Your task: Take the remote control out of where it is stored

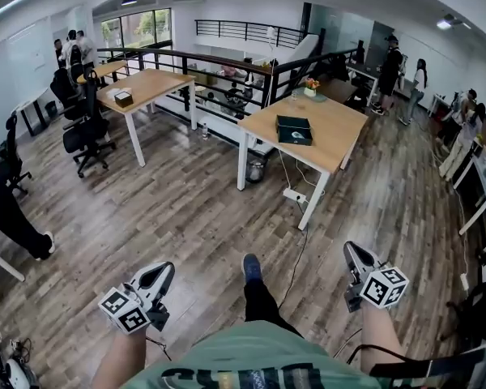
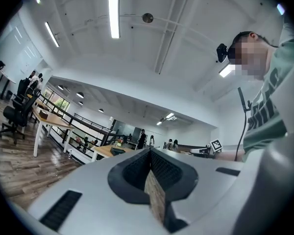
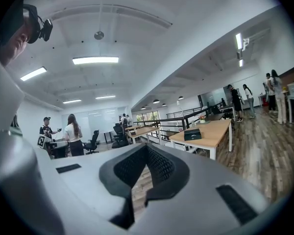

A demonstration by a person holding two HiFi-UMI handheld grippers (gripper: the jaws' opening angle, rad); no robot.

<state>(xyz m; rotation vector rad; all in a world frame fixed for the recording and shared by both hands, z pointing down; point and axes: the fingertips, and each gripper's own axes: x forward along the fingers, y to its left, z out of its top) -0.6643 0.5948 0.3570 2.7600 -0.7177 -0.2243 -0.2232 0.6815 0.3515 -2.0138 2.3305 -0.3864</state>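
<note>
No remote control shows in any view. A flat dark box (image 1: 294, 130) lies on the near wooden table (image 1: 340, 128) ahead of me; the same box (image 3: 192, 134) appears in the right gripper view, and small and distant (image 2: 116, 151) in the left gripper view. My left gripper (image 1: 164, 270) hangs low at the left, far short of the table, its jaws (image 2: 149, 152) closed together with nothing in them. My right gripper (image 1: 352, 250) hangs low at the right, jaws (image 3: 147, 148) also closed and empty. Both point level across the wooden floor.
A second wooden table (image 1: 146, 83) with a small box (image 1: 123, 98) stands at the back left, black office chairs (image 1: 85, 132) beside it. A black railing (image 1: 227, 63) runs behind both tables. A power strip (image 1: 295, 194) lies under the near table. People stand at the far right (image 1: 389, 71).
</note>
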